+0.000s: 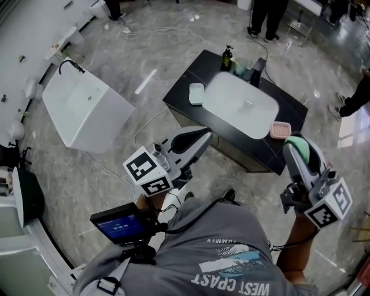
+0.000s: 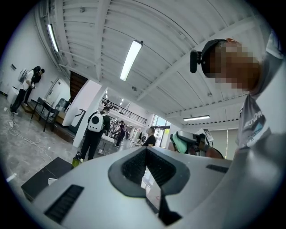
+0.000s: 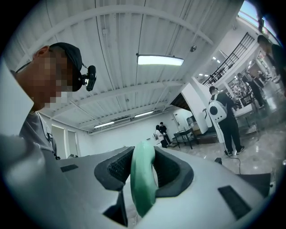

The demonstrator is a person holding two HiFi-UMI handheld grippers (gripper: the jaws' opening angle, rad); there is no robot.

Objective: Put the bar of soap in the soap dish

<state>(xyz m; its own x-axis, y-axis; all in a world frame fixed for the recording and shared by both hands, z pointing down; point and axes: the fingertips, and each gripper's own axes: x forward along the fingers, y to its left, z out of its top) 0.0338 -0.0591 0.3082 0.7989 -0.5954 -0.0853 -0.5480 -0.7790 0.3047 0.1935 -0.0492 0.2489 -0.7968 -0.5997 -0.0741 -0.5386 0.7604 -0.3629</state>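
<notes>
My right gripper [image 1: 297,145] is shut on a pale green bar of soap [image 1: 299,144], held edge-on between the pads [image 3: 142,179]; both point up, well above the floor. A pink soap dish [image 1: 280,130] lies on the near right corner of the black counter [image 1: 186,81], just beyond that gripper. A pale green dish [image 1: 196,93] lies left of the white sink basin [image 1: 225,95]. My left gripper [image 1: 202,135] hangs before the counter's front edge, its jaws [image 2: 146,167] shut with nothing between them. The soap [image 2: 180,142] also shows in the left gripper view.
A dark pump bottle [image 1: 226,58] and cups stand at the counter's back. A white freestanding basin [image 1: 87,110] sits on the floor at left, with cables around it. People stand beyond the counter [image 1: 267,17]. A small screen [image 1: 118,222] hangs at the person's chest.
</notes>
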